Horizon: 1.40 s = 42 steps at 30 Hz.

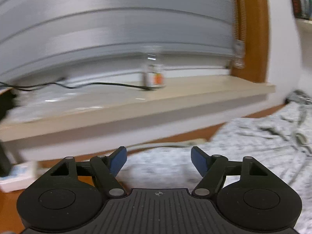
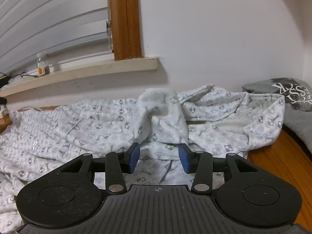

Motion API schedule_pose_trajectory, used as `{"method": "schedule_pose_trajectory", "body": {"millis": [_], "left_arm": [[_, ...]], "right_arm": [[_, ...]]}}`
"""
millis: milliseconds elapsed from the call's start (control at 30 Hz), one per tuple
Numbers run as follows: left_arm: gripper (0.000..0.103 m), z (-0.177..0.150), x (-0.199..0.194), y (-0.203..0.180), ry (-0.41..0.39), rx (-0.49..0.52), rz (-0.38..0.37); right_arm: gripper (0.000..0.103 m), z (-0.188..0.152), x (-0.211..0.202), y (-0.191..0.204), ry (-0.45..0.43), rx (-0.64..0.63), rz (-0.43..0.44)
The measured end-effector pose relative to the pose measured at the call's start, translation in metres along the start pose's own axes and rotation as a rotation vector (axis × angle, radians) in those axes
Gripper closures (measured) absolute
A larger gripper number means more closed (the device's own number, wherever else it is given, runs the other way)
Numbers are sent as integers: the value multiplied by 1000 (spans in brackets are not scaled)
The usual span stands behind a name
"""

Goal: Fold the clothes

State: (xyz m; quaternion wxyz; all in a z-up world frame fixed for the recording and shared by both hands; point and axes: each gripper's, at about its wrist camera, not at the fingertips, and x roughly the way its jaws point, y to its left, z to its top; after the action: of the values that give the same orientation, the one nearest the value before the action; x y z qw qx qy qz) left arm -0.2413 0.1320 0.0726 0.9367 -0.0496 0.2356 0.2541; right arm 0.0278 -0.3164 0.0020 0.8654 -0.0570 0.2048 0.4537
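Standing on the sill [image 2: 109,67], a jar [image 2: 42,64] holds brown contents; both grippers' fingers [image 1: 118,160] released.

Wooden floor [image 2: 276,161] — orange-brown boards, bare at right. Lying directly on it: a rumpled white patterned garment [image 2: 81,128], spread wide, and a grey printed garment [image 2: 298,115] at its far right edge. Beige windowsill [image 2: 109,68] above — carries a small jar [image 2: 42,63] and a black cable [image 1: 109,84].
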Motion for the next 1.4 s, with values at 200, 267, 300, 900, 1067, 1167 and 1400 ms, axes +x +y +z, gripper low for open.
{"method": "schedule_pose_trajectory", "body": {"millis": [200,267,300,900,1067,1167,1400], "left_arm": [[26,5,43,-51,13,32,-151],[25,10,60,-65,15,31,-199],[24,13,68,-73,15,37,-216],[15,9,125,-95,77,-17,-336],[15,7,129,-96,134,-17,-332],[15,6,130,-97,142,-17,-341],[15,4,127,-103,145,13,-343]], "right_arm": [[58,3,-4,-6,-27,25,10],[58,5,-11,-5,-48,18,-23],[58,7,-15,-5,-56,13,-32],[58,96,43,-32,9,51,-81],[55,104,72,-30,157,63,-29],[45,99,91,-20,274,21,-51],[82,96,103,-6,363,-12,0]]}}
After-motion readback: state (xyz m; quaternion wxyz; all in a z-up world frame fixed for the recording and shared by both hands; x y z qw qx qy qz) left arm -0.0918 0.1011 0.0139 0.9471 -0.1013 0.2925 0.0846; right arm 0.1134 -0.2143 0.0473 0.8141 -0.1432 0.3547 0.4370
